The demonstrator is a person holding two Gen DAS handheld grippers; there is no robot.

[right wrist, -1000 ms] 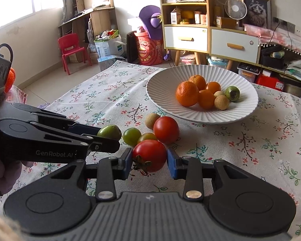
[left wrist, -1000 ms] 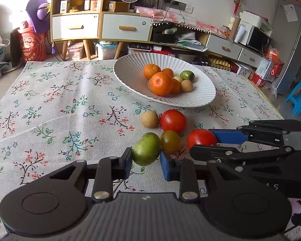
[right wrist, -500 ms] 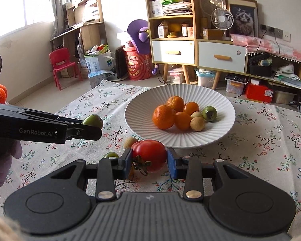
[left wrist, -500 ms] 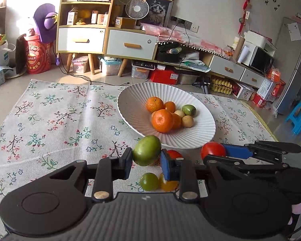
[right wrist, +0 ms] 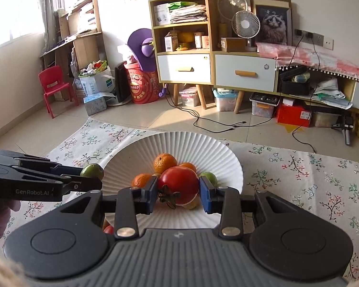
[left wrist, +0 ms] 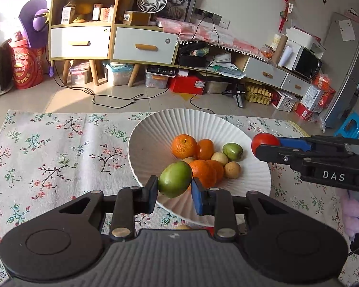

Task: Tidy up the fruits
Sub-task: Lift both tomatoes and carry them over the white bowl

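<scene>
Left gripper [left wrist: 174, 187] is clamped on 1 green fruit [left wrist: 175, 179], right gripper [right wrist: 178, 190] on 1 red tomato [right wrist: 179, 187]; both are held above the white ribbed plate [left wrist: 153, 129]. In plate: approx. 4 oranges [left wrist: 184, 146], 1 green fruit, 3 small tan fruits [left wrist: 232, 170].

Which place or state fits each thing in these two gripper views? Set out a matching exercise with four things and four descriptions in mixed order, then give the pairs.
Things
1. green fruit
2. red tomato
3. oranges
4. white plate

Places or states
A. lying in a pile on the plate
B. held between the fingers of the left gripper
C. standing on the floral tablecloth
D. held between the fingers of the right gripper

Pairs: 1-B, 2-D, 3-A, 4-C
</scene>
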